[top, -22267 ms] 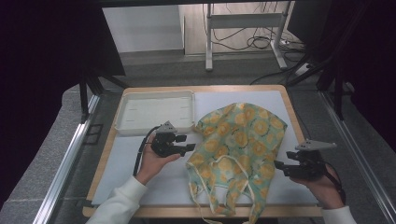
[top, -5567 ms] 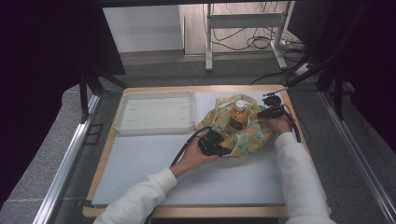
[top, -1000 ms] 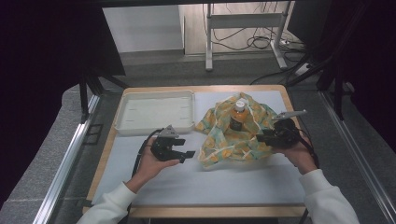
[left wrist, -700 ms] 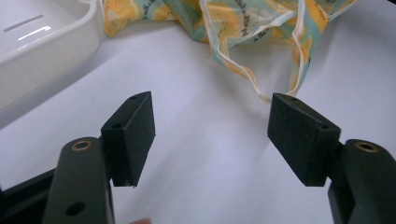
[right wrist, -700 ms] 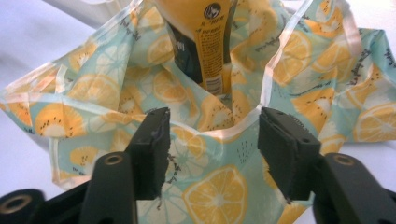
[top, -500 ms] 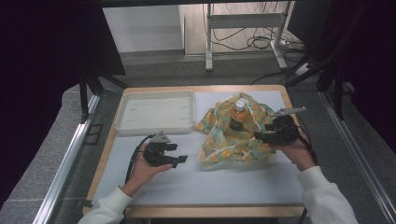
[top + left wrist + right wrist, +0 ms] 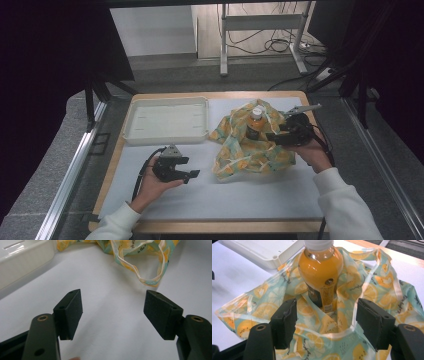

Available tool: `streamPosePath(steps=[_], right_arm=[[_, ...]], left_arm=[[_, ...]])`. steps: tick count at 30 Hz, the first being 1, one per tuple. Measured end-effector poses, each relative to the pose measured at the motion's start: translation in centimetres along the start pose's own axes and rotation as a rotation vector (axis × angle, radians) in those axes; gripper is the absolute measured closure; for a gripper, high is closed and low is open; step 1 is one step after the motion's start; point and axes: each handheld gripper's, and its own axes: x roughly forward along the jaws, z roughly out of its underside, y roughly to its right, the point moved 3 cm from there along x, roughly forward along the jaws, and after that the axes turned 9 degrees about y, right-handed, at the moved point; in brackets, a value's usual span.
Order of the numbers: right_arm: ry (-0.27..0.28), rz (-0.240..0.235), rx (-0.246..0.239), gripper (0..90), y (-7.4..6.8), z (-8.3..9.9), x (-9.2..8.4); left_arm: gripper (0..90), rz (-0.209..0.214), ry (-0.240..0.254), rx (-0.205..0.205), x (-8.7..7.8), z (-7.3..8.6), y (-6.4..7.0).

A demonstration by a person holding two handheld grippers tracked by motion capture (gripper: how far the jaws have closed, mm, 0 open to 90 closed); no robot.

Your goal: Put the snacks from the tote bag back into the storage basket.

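Printed cloth bag [image 7: 372, 290]; glossy plastic bottle [image 7: 321, 270]; smooth white plastic tray [image 7: 166, 120]; matt black tongs' pads [image 7: 71, 312].

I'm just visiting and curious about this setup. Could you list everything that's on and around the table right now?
bottle: one, orange drink, white cap, upright inside the bag.
cloth bag: one, teal with orange-slice print, crumpled on the right half of the mat.
tray: one, white, shallow, far left of the mat.
mat: one, white, covering the table top.
table: one, wooden edge.
metal stand: one, grey, on the floor beyond, cables nearby.
left gripper: black, jaws open over bare mat.
right gripper: black, jaws open, by the bag.
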Motion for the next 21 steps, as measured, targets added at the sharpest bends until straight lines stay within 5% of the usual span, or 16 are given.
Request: streamPosePath(steps=[21], right_arm=[[-0.042,0.005,-0.030,30.8,-0.7,-3.0,2.9]], left_arm=[[31.9,-0.008,-0.009,0.015,-0.1,0.5,0.2]])
